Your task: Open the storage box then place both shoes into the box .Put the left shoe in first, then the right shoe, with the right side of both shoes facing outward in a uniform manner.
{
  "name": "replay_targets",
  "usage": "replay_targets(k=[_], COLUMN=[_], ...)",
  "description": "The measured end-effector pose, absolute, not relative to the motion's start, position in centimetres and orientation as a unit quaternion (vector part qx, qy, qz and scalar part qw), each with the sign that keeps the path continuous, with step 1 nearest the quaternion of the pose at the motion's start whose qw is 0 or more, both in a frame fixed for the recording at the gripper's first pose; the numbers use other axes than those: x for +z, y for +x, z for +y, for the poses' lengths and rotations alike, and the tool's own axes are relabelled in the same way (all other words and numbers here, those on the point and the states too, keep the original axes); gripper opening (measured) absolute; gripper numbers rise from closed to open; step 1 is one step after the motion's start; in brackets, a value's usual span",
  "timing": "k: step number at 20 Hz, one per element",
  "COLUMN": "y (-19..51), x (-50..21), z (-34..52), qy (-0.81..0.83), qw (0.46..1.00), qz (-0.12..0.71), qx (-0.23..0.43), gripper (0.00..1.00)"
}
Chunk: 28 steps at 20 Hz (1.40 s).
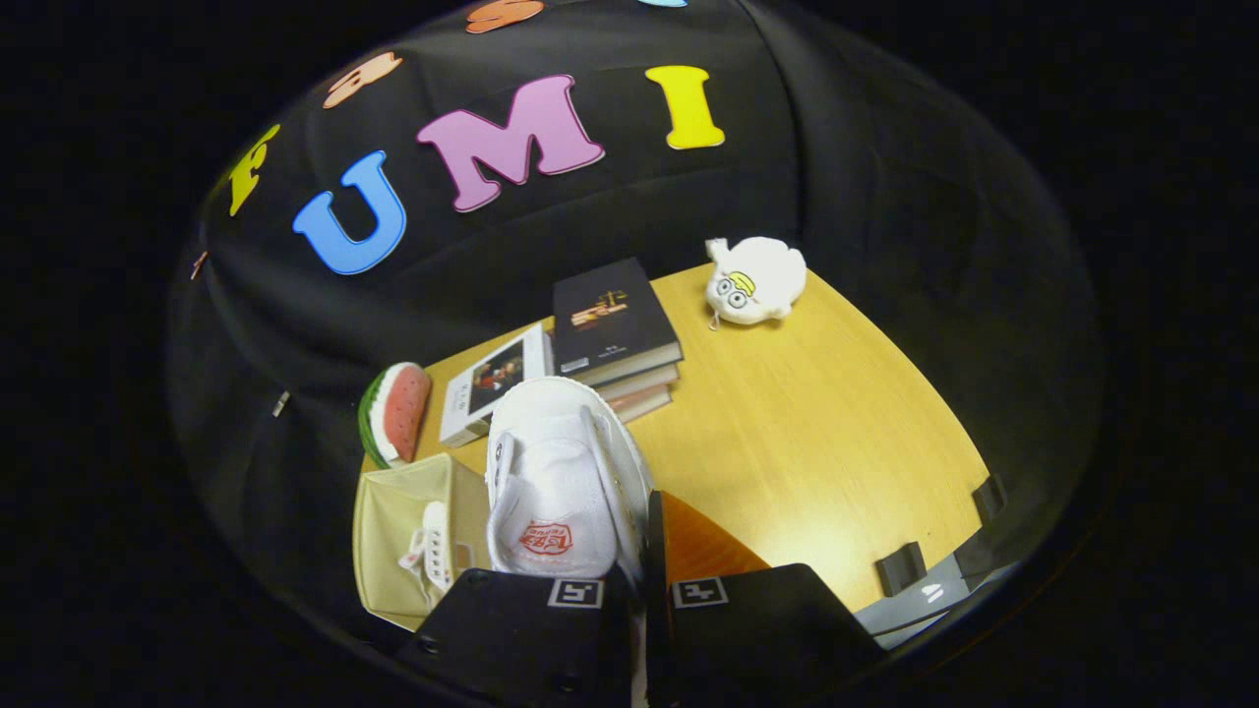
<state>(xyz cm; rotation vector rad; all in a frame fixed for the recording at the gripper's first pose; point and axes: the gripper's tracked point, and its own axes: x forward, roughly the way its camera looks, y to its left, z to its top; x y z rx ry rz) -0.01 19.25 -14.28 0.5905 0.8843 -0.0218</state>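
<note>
**Second shoe in hand, box already holds one**

I see the worktop (816, 433) carrying stacked books (615, 329), a plush toy (755, 280) and a watermelon slice (398, 413). My jaws are closed on the side wall of a white canvas shoe (561, 482), pinched just ahead of the gripper (644, 580). I judge it light and soft, so the collar edge is the firmest hold. Beside it, the open beige storage box (393, 531) already contains another white shoe (433, 556).

Stacked books (615, 329), watermelon-slice toy (398, 413), white plush toy (755, 280), wooden table (816, 442)
</note>
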Motion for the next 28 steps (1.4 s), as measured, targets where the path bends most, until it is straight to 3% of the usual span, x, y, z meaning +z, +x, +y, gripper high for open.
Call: replay_targets(k=[4, 9, 19, 20, 24, 28], y=[0.0, 0.0, 0.2, 0.6, 1.0, 1.5], x=[-10.5, -11.3, -16.9, -16.9, -15.7, -15.0], z=[26.8, 34.6, 39.4, 40.1, 41.7, 40.7], qy=[0.286, 0.277, 0.243, 0.258, 0.264, 0.261], qw=[0.858, 0.845, 0.826, 0.825, 0.831, 0.842], qz=[0.426, 0.455, 0.509, 0.502, 0.489, 0.471], qx=[0.019, 0.044, -0.031, -0.022, 0.013, 0.015], gripper=[0.11, 0.11, 0.11, 0.16, 1.00, 0.99])
